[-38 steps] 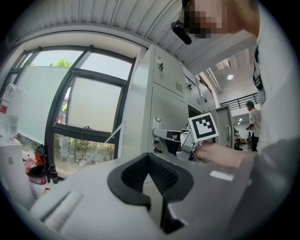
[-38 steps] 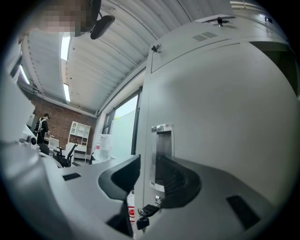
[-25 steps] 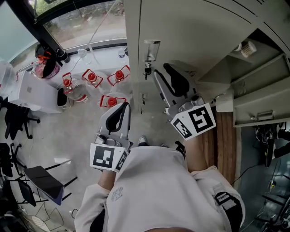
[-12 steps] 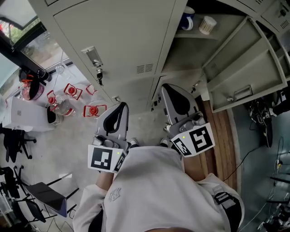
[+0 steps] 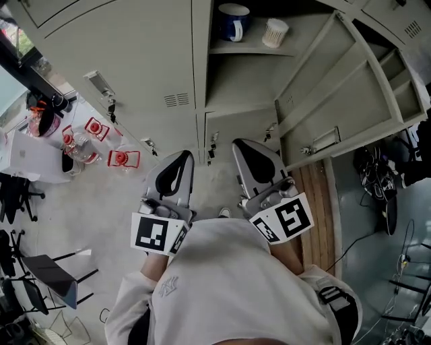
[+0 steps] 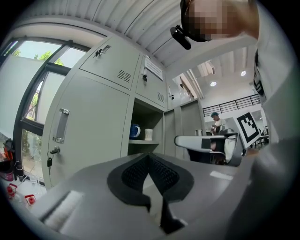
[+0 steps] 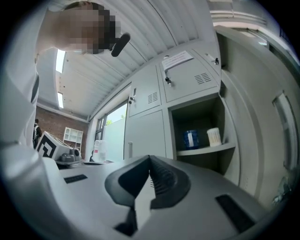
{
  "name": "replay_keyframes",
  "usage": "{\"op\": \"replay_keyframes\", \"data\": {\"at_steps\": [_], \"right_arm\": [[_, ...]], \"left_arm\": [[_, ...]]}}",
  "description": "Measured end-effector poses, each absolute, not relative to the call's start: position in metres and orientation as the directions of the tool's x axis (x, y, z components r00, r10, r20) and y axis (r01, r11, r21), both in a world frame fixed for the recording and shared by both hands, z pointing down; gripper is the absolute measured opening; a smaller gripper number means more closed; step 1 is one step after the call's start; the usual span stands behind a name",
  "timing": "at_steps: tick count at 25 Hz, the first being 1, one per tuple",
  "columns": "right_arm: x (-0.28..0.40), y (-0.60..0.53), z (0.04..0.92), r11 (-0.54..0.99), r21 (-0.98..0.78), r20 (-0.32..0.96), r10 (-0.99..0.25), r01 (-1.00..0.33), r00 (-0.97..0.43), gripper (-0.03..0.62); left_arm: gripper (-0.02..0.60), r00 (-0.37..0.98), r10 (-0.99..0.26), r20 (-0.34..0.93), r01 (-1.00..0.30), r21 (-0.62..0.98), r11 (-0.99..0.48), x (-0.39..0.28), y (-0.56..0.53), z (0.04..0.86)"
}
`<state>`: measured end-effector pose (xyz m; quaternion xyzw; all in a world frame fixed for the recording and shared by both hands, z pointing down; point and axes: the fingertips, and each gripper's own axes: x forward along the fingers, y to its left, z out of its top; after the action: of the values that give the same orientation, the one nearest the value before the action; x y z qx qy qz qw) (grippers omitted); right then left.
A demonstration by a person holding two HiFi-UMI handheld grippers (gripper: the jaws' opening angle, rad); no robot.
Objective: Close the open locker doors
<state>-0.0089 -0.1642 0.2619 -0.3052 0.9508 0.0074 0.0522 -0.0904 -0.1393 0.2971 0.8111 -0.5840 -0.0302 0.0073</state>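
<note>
In front of the locker bank, one open locker door (image 5: 350,94) stands swung out at the right of its compartment (image 5: 242,81), just right of my right gripper (image 5: 241,144) and not touching it. A blue mug (image 5: 234,20) and a white cup (image 5: 275,32) sit on the shelf inside.

Right gripper: jaws pressed together, nothing between them. Left gripper (image 5: 181,157): the same. Both are held about level, pointing at the locker fronts. My reading is that shut jaws give a blunt tip for pushing a panel; no pinch is needed.

Door: long axis upright. It stands roughly square to the locker front, free edge with handle (image 5: 325,141) toward me. Not yet closed.
</note>
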Motion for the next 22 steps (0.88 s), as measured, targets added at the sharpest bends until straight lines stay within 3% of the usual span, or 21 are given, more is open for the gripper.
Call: {"op": "replay_keyframes", "data": {"at_steps": [9, 22], "right_arm": [[0.049, -0.16, 0.263, 0.829, -0.02, -0.111, -0.557, -0.559, -0.823, 0.011], [0.141, -0.153, 0.245, 0.776, 0.018, -0.194, -0.616, -0.631, -0.763, 0.011]], "left_arm": [[0.008, 0.273, -0.961, -0.055, -0.96, 0.045, -0.275, -0.041, -0.137, 0.296], [0.008, 0.341, -0.936, -0.086, -0.938, 0.039, -0.346, 0.005, -0.143, 0.286]]}}
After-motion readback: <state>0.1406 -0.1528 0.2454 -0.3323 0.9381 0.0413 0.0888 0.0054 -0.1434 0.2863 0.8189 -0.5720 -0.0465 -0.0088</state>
